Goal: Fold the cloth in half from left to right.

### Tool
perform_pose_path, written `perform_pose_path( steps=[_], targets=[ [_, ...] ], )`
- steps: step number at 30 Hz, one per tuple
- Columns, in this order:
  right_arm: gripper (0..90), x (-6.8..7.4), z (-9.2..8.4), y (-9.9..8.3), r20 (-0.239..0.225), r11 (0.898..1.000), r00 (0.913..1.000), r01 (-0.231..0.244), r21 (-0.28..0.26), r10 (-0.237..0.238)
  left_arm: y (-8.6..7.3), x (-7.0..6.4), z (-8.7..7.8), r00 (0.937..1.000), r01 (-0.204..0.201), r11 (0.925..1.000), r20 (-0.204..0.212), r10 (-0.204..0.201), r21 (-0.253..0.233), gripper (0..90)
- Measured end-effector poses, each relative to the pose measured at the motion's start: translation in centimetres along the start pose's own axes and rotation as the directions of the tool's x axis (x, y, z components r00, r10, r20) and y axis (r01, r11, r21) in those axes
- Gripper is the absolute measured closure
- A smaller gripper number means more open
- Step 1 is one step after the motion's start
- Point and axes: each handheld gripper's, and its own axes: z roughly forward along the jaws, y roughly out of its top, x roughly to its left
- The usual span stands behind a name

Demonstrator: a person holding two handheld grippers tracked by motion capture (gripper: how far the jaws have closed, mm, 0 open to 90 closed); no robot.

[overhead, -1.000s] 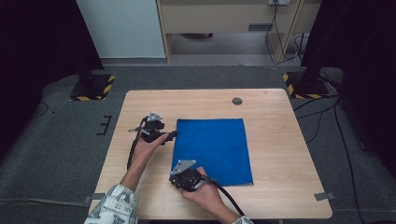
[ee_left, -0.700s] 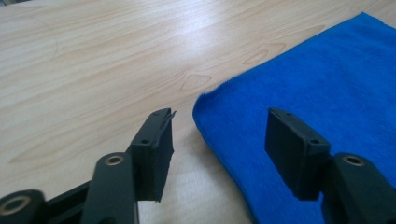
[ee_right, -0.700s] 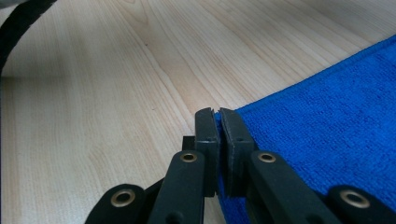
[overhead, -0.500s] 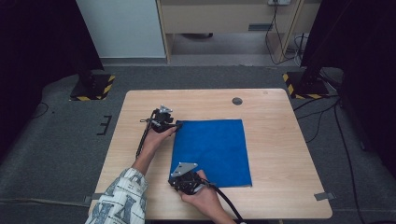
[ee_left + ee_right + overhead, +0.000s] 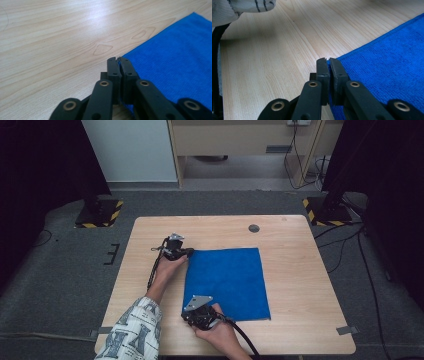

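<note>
A blue cloth (image 5: 227, 279) lies flat on the wooden table (image 5: 300, 270). My left gripper (image 5: 189, 252) sits at the cloth's far left corner; its jaws have just been closing and now pinch that corner of the cloth (image 5: 175, 62), as the left gripper (image 5: 118, 60) view shows. My right gripper (image 5: 189, 306) rests at the near left corner, shut on the cloth's edge. In the right gripper (image 5: 327, 60) view a strip of blue cloth (image 5: 387, 55) is clamped between the pads.
A small dark round disc (image 5: 254, 228) is set into the table near its far edge. Cables trail from both grippers toward the near edge. A patterned sleeve (image 5: 132, 332) covers the left forearm. Grey floor surrounds the table.
The left hand has moved away from me and rightward to the cloth's far left corner, and its jaws have shut on that corner. The right hand has stayed put.
</note>
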Motion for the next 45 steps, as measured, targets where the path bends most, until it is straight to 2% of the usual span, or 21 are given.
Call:
perform_pose_path(
  steps=[6,10,12,18,21,28,45],
  targets=[
    [87.0,0.3,-0.8,0.1,0.003,1.0,1.0,0.004,-0.023,-0.004,0.6,-0.2,-0.9,0.9996,0.009,0.9995,-0.024,-0.01,-0.031,88.4],
    [87.5,0.6,-1.3,0.3,0.021,1.0,0.9998,0.006,-0.028,-0.006,0.9,-0.3,-1.4,0.9995,0.004,0.9996,-0.032,-0.005,-0.029,88.5],
    [87.8,0.7,-1.4,0.4,0.028,0.999,0.9996,0.01,-0.033,-0.01,1.3,-0.3,-1.6,0.9994,0.004,1.0,-0.033,-0.004,0.0,88.6],
    [88.1,1.1,-1.9,0.7,0.033,0.999,0.9993,0.016,-0.048,-0.014,2.4,-0.9,-2.3,0.9994,-0.018,0.9998,-0.031,0.018,-0.002,88.6],
    [88.1,1.3,-2.3,0.9,0.046,0.998,0.9989,0.013,-0.055,-0.011,2.6,-1.0,-2.5,0.9994,-0.012,0.9999,-0.032,0.012,-0.012,88.7],
    [88.1,1.9,-2.5,1.6,0.061,0.998,0.9981,0.009,-0.068,-0.005,2.6,-0.3,-3.1,0.9995,0.001,1.0,-0.031,-0.001,-0.007,88.6],
    [88.1,3.7,-0.6,3.9,0.045,0.995,0.999,0.011,-0.103,-0.007,2.2,2.0,-5.2,0.9989,0.003,1.0,-0.048,-0.002,0.007,88.6]
  ],
)
